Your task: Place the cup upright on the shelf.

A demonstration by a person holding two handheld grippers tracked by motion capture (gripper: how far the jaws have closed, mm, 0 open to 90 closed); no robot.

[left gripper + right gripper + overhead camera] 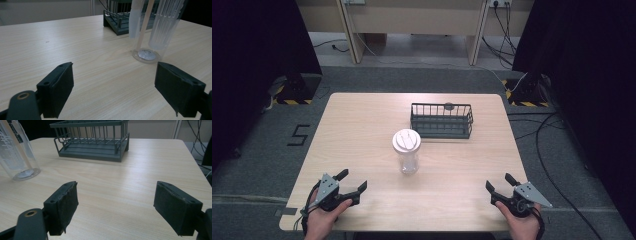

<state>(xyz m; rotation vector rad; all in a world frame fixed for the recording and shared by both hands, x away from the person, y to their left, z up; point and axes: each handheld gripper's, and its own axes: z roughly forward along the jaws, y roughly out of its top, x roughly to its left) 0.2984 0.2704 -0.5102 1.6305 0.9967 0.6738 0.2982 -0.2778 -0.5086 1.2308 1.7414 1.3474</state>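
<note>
While one clear cup stands upright near the middle of the surface, nothing holds or touches it. It carries one white lid. In the left gripper view its round base sits flat on the wood, and through the clear wall a pale stick leans beside white ribbed pieces; how many of those pieces there are I cannot tell. Just behind the cup, toward the far edge and a little to the right, lies one dark wire basket, apart from the cup. A small dark round thing shows at its back rim, too small to tell what it is.

Two grippers rest at the near edge, well apart from the cup and from each other. The left gripper sits at the near left corner in a hand, its two jaws spread wide with bare wood between them. The right gripper sits at the near right in the other hand, jaws likewise spread on nothing.
</note>
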